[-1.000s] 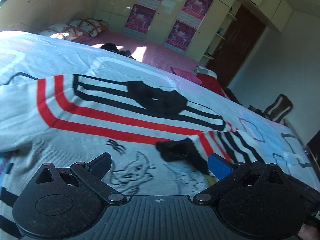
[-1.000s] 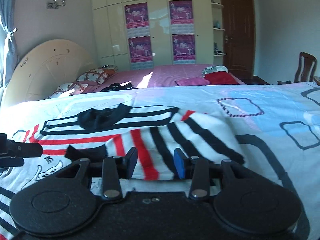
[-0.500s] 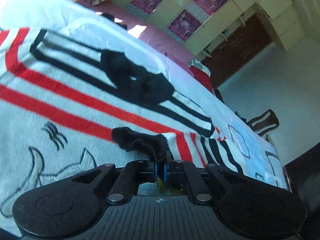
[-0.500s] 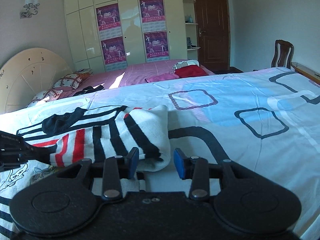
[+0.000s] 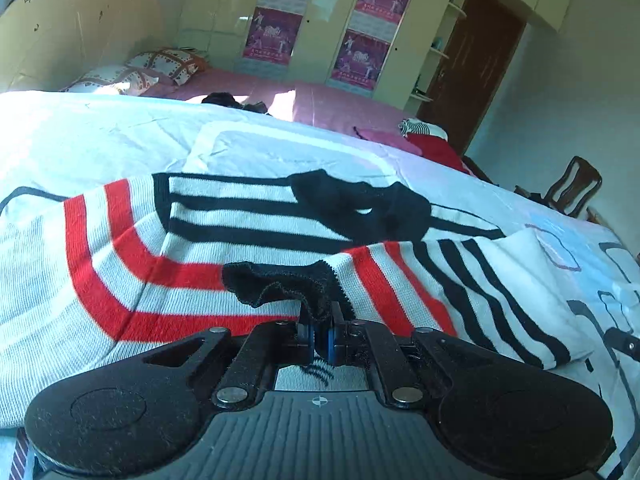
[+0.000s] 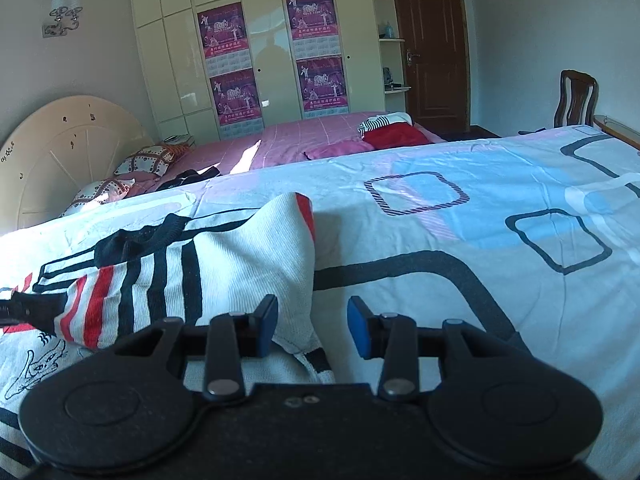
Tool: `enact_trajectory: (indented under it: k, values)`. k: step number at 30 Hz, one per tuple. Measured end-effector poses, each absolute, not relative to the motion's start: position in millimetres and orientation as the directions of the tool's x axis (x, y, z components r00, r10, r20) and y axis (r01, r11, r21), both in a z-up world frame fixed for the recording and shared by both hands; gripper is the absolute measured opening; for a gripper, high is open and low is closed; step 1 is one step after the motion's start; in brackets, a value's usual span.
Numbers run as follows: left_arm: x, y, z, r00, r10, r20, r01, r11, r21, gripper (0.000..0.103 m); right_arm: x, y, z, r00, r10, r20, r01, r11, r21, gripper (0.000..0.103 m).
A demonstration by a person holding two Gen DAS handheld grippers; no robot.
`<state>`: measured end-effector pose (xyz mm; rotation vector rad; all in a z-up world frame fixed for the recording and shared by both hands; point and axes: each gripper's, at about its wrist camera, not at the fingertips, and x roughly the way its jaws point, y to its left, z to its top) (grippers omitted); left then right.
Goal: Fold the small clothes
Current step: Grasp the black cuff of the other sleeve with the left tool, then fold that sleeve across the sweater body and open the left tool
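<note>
Left wrist: left hand-held gripper (image 5: 319,338) pinches sweater's black cuff (image 5: 280,286).

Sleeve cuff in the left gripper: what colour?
Black cuff, clamped by the left gripper; clearest in left wrist view.

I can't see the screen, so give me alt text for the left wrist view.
The left tongs are shut on the black cuff of a striped sweater spread on a patterned bedsheet. Behind it are a pink bed and a wardrobe with posters.
</note>
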<state>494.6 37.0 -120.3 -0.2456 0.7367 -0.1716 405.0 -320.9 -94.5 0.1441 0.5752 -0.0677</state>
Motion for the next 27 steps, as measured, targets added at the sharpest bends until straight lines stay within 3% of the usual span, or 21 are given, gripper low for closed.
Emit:
enact_trajectory:
  k: [3, 6, 14, 17, 20, 22, 27]
  values:
    - [481.3, 37.6, -119.8, 0.757, -0.23, -0.612, 0.067, 0.958, -0.278, 0.005, 414.6, -316.3, -100.6, 0.825, -0.025, -0.565, 0.096, 0.991, 0.095, 0.038]
    - [471.6, 41.1, -123.5, 0.77, -0.201, -0.605, 0.041, 0.963, -0.268, 0.005, 429.4, -309.9, -126.0, 0.746, -0.022, -0.666, 0.073, 0.996, 0.049, 0.034]
    - [469.2, 48.3, -131.3, 0.734, -0.211, -0.645, 0.025, 0.958, -0.285, 0.005, 423.5, -310.2, -107.8, 0.802, -0.013, -0.598, 0.059, 0.997, 0.057, 0.029]
    - [461.5, 56.9, -121.2, 0.745, -0.138, -0.652, -0.041, 0.967, -0.251, 0.021, 431.5, -315.6, -96.4, 0.825, -0.011, -0.565, 0.051, 0.997, 0.056, 0.026]
    - [458.5, 63.3, -103.0, 0.799, -0.064, -0.599, -0.07, 0.978, -0.199, 0.023, 447.8, -322.5, -91.0, 0.842, 0.002, -0.539, 0.036, 0.998, 0.061, 0.017]
    - [467.7, 59.9, -95.7, 0.818, -0.108, -0.566, -0.024, 0.975, -0.222, 0.023, 466.0, -324.5, -92.5, 0.849, 0.022, -0.528, 0.008, 0.998, 0.054, 0.009]
    - [511.9, 22.8, -118.0, 0.764, -0.224, -0.605, 0.109, 0.969, -0.221, 0.023, 519.8, -317.7, -107.7, 0.842, 0.1, -0.529, -0.08, 0.995, 0.06, 0.007]
